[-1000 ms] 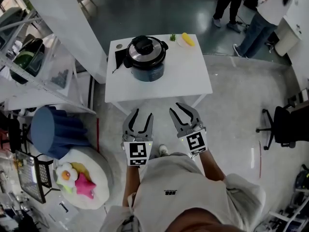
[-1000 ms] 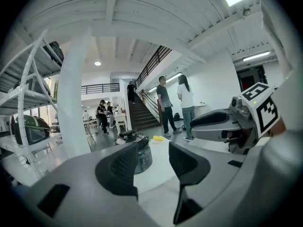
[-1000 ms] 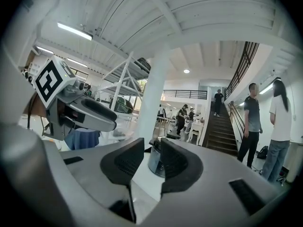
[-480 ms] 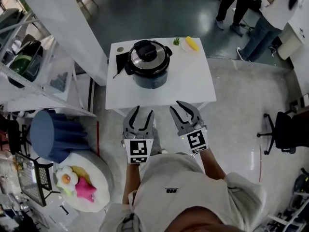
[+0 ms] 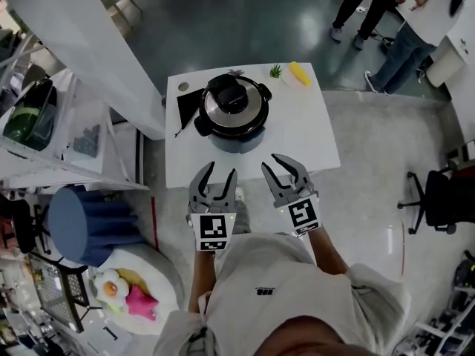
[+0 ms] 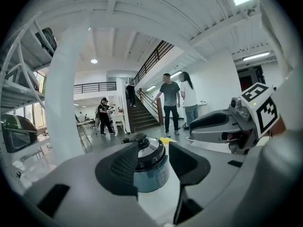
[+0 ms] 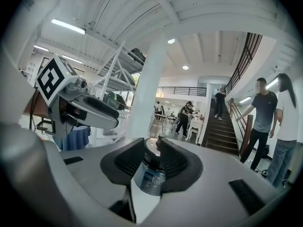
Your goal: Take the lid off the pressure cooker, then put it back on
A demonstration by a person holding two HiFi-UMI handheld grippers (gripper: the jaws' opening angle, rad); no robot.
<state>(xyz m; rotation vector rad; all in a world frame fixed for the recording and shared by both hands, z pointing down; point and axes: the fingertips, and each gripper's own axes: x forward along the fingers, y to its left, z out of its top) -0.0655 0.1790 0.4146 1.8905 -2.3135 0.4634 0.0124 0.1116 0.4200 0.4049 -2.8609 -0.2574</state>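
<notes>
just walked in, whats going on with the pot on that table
A person stands at the near edge of a white table with a two-jaw gripper in each hand. The left gripper and the right gripper are both open and empty, and both are aimed at the pressure cooker but stop short of it. The lid sits on the cooker, and neither gripper touches it.

Head view looks steeply down, gripper views nearly level; all share the cooker.
</notes>
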